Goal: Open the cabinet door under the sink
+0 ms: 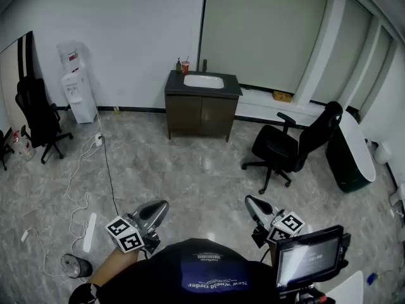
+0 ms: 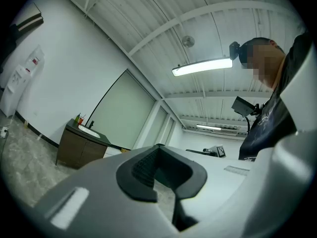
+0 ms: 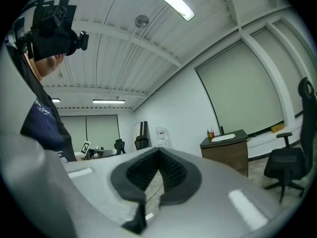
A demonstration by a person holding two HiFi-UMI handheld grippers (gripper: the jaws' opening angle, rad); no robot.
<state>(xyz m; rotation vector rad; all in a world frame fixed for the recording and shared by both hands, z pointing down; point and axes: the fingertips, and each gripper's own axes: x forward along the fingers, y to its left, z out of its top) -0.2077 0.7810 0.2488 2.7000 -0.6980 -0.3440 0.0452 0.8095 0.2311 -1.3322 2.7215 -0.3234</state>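
Observation:
The dark wood sink cabinet (image 1: 201, 114) stands against the far wall, both doors closed, with a white basin (image 1: 203, 81) in its top. It also shows small in the left gripper view as the cabinet (image 2: 79, 148) and in the right gripper view as the cabinet (image 3: 225, 150). My left gripper (image 1: 159, 209) and right gripper (image 1: 252, 204) are held close to my body, far from the cabinet, over bare floor. In the gripper views the left gripper (image 2: 158, 148) and the right gripper (image 3: 158, 151) each have their jaws together with nothing between them.
A black office chair (image 1: 288, 147) stands right of the cabinet, beside a dark bin with a white lid (image 1: 351, 151). On the left are a water dispenser (image 1: 77, 92), another black chair (image 1: 38, 116), and a cable (image 1: 106, 166) running across the marble floor to a power strip (image 1: 90, 232).

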